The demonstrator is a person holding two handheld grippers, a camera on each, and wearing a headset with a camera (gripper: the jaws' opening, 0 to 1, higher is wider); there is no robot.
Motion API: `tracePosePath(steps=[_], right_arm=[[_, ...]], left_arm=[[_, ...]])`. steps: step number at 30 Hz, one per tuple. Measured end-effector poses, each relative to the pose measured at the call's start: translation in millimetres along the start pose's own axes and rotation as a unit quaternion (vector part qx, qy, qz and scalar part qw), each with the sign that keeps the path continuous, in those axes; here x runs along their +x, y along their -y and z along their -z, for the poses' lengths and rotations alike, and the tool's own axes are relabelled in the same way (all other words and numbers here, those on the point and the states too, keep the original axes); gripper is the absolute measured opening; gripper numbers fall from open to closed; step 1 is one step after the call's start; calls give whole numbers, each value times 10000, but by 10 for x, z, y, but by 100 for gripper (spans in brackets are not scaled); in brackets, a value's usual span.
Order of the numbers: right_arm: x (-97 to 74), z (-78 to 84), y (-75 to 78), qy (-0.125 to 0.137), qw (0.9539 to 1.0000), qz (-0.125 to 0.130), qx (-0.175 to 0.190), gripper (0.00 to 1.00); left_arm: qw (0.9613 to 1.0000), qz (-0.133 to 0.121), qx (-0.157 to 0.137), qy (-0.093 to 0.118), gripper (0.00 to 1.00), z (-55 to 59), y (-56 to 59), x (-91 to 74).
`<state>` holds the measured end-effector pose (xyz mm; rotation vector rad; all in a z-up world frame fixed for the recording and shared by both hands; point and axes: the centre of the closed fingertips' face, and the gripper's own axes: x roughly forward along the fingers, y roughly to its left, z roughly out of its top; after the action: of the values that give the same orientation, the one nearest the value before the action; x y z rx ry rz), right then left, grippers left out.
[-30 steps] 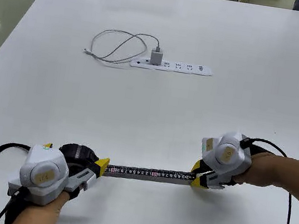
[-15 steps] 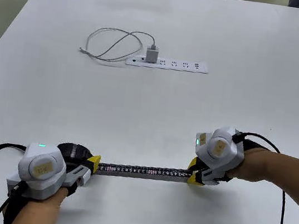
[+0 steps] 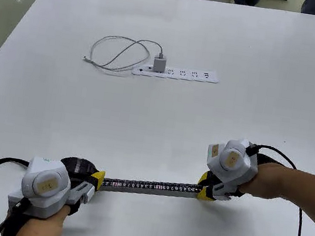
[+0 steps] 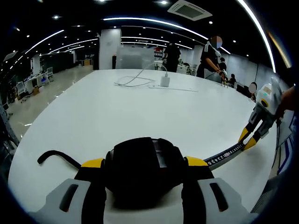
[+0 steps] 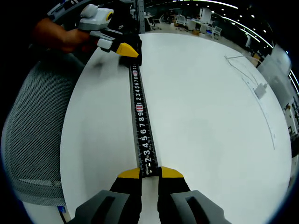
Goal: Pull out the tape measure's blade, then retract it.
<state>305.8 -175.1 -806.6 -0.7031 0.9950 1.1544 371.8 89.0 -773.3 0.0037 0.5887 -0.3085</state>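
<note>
Once traced from the bottom centre of the left gripper view: left gripper (image 4: 145, 163), both yellow-tipped jaws pressed against the sides of the black tape measure (image 4: 144, 179), clamped snugly on its case. Same pair at the lower left of the head view, with a black strap (image 3: 1, 163) curling out toward the left edge. Drawn out from the case and lying flat on the white table (image 3: 203, 131), running rightward across the lower part of the frame: blade (image 3: 150, 186), numbered face up. At its far end, lower right of centre: right gripper (image 3: 202, 190), jaws pinched narrow on the blade's tip. Seen from the right gripper view, yellow tips meeting at bottom centre over the lowest numbers, blade stretching up toward the upper left. Well apart, in the upper middle of the head view: white power strip (image 3: 182, 73) with a charger (image 3: 159, 64) plugged in, and a looped grey cable (image 3: 117, 52) just to its left.
</note>
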Motion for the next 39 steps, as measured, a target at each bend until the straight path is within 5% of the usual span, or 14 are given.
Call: tracePosePath(steps=[39], right_arm=[[52,-88,-3,-166,9996,-31,-235,9]], left_arm=[[9996,113,-57,-262,62,27,18,16]])
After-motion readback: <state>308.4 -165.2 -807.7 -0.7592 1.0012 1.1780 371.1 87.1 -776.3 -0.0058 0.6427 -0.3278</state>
